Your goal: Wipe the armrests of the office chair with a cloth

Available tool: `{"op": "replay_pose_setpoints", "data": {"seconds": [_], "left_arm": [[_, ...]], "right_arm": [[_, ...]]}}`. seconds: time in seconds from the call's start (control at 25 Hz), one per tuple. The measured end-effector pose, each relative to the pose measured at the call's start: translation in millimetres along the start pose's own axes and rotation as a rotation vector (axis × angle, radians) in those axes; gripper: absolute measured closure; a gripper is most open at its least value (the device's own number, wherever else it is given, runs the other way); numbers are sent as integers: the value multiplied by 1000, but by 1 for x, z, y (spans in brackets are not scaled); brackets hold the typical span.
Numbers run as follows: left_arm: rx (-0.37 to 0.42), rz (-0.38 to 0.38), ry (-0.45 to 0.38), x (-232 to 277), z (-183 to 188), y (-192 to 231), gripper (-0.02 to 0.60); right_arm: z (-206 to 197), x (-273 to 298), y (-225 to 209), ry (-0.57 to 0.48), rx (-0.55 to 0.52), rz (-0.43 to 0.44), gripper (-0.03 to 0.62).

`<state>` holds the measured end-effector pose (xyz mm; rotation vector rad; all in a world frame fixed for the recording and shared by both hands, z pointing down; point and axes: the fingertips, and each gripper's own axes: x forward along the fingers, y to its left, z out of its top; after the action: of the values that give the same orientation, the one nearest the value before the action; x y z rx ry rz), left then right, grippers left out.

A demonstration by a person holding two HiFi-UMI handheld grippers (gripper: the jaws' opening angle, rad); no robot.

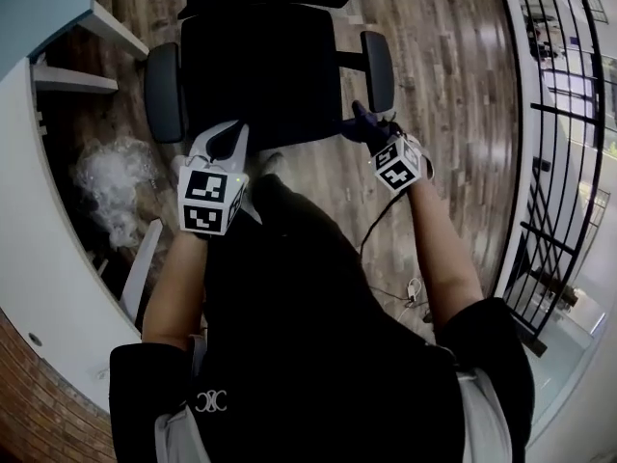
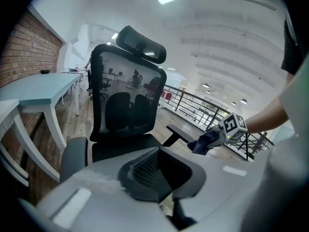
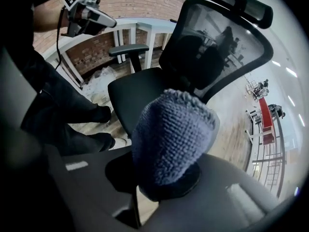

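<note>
A black mesh office chair (image 1: 260,75) stands in front of me, with its left armrest (image 1: 164,93) and right armrest (image 1: 378,68) seen from above. My right gripper (image 1: 371,128) is shut on a dark blue knitted cloth (image 1: 362,123) just off the front end of the right armrest; I cannot tell whether they touch. The cloth (image 3: 171,139) fills the right gripper view and hides that armrest. My left gripper (image 1: 227,135) hangs by the seat's front left corner, jaws together and holding nothing. The left gripper view shows the right armrest (image 2: 181,132) and the cloth (image 2: 205,141).
A white and teal desk (image 1: 39,8) curves along the left, with a heap of clear plastic wrap (image 1: 111,181) on the wooden floor beside it. A black railing (image 1: 564,162) runs along the right. A thin cable (image 1: 410,292) lies on the floor near my right side.
</note>
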<state>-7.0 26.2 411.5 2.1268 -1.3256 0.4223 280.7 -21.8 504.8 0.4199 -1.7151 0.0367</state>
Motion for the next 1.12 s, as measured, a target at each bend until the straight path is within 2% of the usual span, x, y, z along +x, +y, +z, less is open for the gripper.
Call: {"op": "replay_pose_setpoints", "data": {"seconds": [0.2,0.4,0.56,0.8,1.12], "left_arm": [[-28,33,12,14,-4,-67,575],[-21,68,26,21,-11,-95,575],[-43,81,51,31,-23,-106,575],[-44,81,58,38,-26,-118,575],[-85,69,71,44,-33,-92,575]], "right_arm": [[-49,29,-20,9,-12,36,537],[-46,55,-29,-31,-53,71,537],[-30,59,-46,-81,-44,53,537],[-17,75,-61,-58,-65,33,537],[3,87,-91,-47,-10,28,536]]}}
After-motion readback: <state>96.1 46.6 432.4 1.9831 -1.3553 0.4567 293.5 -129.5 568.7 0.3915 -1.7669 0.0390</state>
